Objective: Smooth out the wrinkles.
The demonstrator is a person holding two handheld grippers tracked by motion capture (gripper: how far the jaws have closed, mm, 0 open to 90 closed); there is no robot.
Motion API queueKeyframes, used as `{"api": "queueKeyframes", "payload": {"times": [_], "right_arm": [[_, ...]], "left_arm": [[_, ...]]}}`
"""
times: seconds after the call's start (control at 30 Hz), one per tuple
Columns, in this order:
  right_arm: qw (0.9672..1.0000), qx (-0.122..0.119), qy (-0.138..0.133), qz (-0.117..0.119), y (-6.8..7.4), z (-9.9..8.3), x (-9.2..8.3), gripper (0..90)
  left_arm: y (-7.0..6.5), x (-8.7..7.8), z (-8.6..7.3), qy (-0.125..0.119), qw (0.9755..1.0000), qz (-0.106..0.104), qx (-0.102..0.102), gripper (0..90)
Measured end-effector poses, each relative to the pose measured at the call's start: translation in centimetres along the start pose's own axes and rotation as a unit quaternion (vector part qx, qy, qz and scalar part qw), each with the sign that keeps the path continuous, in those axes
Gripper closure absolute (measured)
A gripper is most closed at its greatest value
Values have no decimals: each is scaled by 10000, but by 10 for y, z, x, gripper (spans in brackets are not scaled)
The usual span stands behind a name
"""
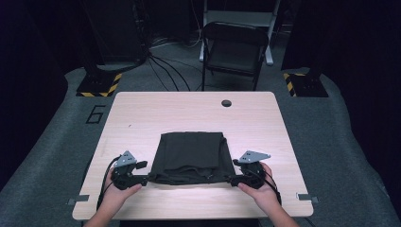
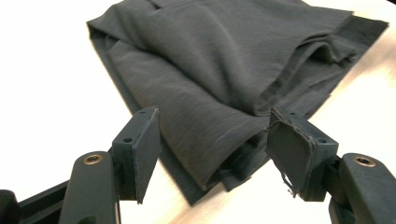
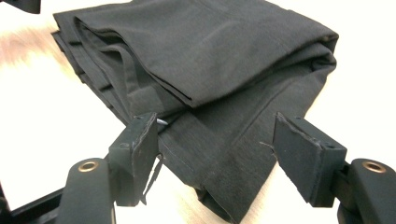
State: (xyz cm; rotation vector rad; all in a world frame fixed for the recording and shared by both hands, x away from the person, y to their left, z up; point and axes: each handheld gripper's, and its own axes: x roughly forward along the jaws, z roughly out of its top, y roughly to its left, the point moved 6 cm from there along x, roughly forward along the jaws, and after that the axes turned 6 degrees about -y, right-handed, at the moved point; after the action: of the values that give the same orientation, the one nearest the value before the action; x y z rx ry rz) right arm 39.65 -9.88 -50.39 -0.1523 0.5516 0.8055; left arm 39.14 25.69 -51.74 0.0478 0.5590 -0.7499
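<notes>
a folded dark garment (image 1: 191, 157) lies on the light wooden worktop (image 1: 142, 118), toward the person's edge of it and about midway across, its folded layers stacked and its near hem rumpled.

the left claw (image 1: 145, 178) sits at the garment's near left corner, held low over the worktop. in the left gripper view its jaws stand wide apart with that corner of the garment (image 2: 219, 93) lying between them; the left pad (image 2: 145, 149) is just beside the cloth's edge and the frayed right pad (image 2: 289, 149) is close to the cloth, but neither presses on it, and the cloth lies flat and slack.

the right claw (image 1: 231, 179) sits at the garment's near right corner. in the right gripper view its jaws are likewise spread, the pointed corner of the garment (image 3: 219, 93) reaching down between the pads (image 3: 306, 161); whether the left pad touches the layered edge i cannot tell. nothing is gripped.
</notes>
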Motion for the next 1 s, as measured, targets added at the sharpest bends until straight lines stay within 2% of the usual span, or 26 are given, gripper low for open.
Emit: {"api": "queueKeyframes", "payload": {"times": [0.03, 0.07, 0.2, 0.33, 0.43, 0.5, 0.53, 0.6, 0.7, 0.73, 0.83, 0.9, 1.0], "right_arm": [[10000, 10, 13, -7, 0, -2, 1, 310], [10000, -21, 2, -48, -1, -3, 2, 311], [9999, -138, 58, -50, 0, -7, 4, 313], [9999, -157, 61, -23, 0, -10, 7, 316], [9999, -132, 58, -31, 0, -11, 8, 319], [10000, -61, 69, -28, 0, -12, 8, 322], [9999, -149, 61, -44, -1, -13, 9, 324], [9999, -122, 87, -50, -2, -15, 9, 327], [9999, -44, 113, -63, -5, -19, 9, 331], [9999, -62, 127, -60, -7, -20, 8, 331], [9999, 90, 95, -52, -9, -23, 7, 331], [9998, 137, 109, -60, -10, -24, 5, 331], [9998, 166, 94, -93, -12, -26, 4, 331]], "left_arm": [[2, 1, -2, -38, 9999, 35, -115, 350], [4, 0, -4, 0, 9999, 42, -147, 350], [13, 2, -7, -7, 9997, 191, -121, 350], [18, 2, -10, 5, 9996, 164, -241, 351], [21, 3, -11, -67, 9991, 250, -329, 351], [24, 3, -12, -23, 9991, 258, -341, 351], [27, 3, -12, -15, 9990, 279, -342, 351], [30, 3, -12, -34, 9988, 317, -375, 351], [35, 4, -12, -124, 9979, 302, -564, 351], [36, 4, -12, -158, 9976, 330, -581, 351], [39, 5, -12, -151, 9974, 345, -614, 351], [40, 5, -12, -86, 9976, 312, -611, 351], [42, 7, -11, -114, 9973, 302, -665, 351]]}}
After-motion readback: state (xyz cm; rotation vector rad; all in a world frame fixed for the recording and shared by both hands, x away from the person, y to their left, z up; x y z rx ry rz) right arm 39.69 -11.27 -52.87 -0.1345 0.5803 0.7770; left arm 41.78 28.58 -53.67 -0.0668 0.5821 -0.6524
